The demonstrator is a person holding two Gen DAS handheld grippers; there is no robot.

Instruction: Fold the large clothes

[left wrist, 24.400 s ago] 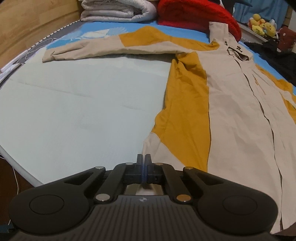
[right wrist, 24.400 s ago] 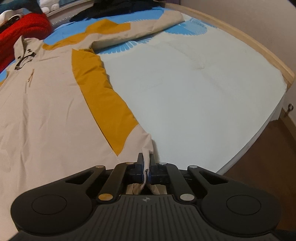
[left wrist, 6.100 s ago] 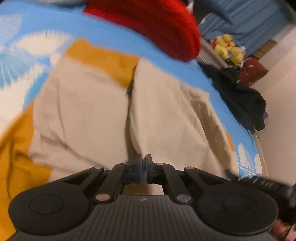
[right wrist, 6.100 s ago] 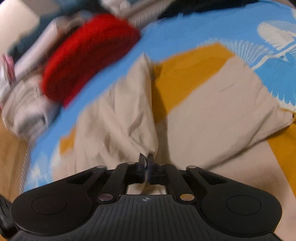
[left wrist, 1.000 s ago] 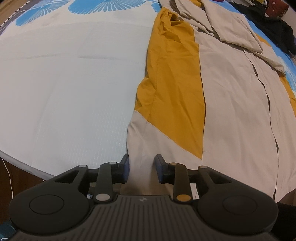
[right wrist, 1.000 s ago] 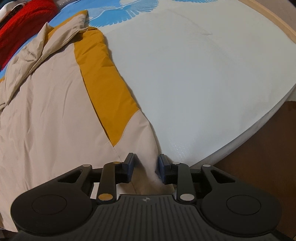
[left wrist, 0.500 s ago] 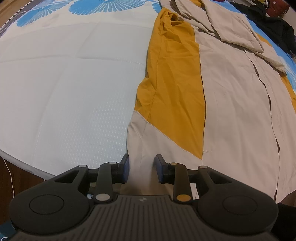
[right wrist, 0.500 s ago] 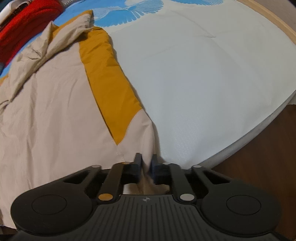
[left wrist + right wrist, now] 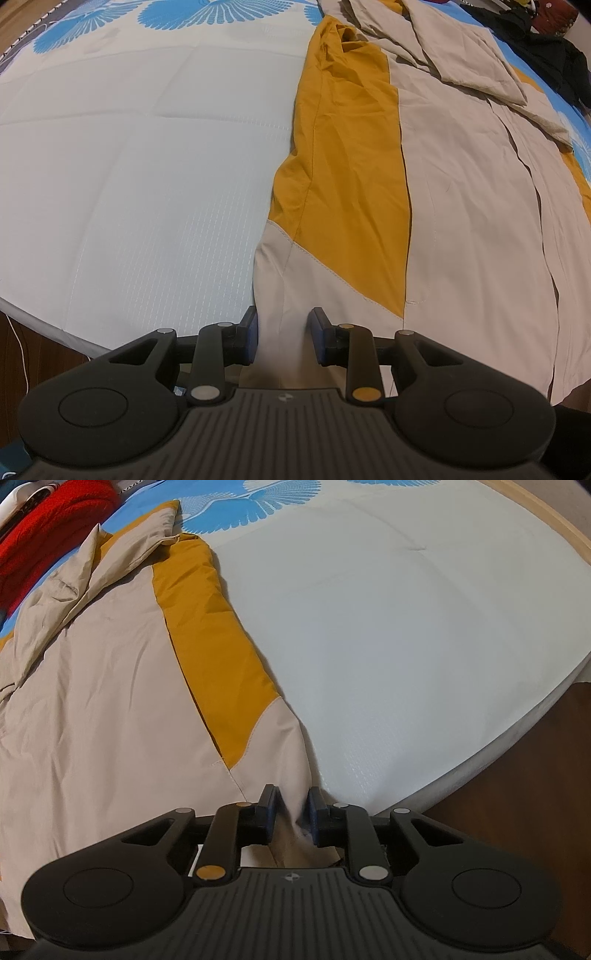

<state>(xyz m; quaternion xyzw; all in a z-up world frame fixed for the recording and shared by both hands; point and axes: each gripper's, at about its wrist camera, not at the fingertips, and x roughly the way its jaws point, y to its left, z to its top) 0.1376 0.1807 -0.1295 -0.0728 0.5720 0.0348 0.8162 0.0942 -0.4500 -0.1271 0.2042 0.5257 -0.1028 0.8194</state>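
A large beige and mustard jacket [image 9: 461,206] lies flat on the bed, its sleeves folded in over the chest at the far end. My left gripper [image 9: 283,325] is open, its jaws on either side of the jacket's bottom left hem corner. In the right wrist view the jacket [image 9: 110,686] fills the left half. My right gripper [image 9: 289,803] is open with a narrower gap, and the bottom right hem corner stands between its jaws.
The pale bed sheet [image 9: 129,177] with blue fan prints spreads left of the jacket, and also right of it [image 9: 406,646]. The bed edge and brown floor [image 9: 517,794] lie near. A red knit [image 9: 40,524] and dark clothes [image 9: 546,48] lie at the head.
The right gripper's jaws, nearly closed on the hem corner half a second ago, have opened wider again. The left gripper stays open at its corner. The jacket has not moved.
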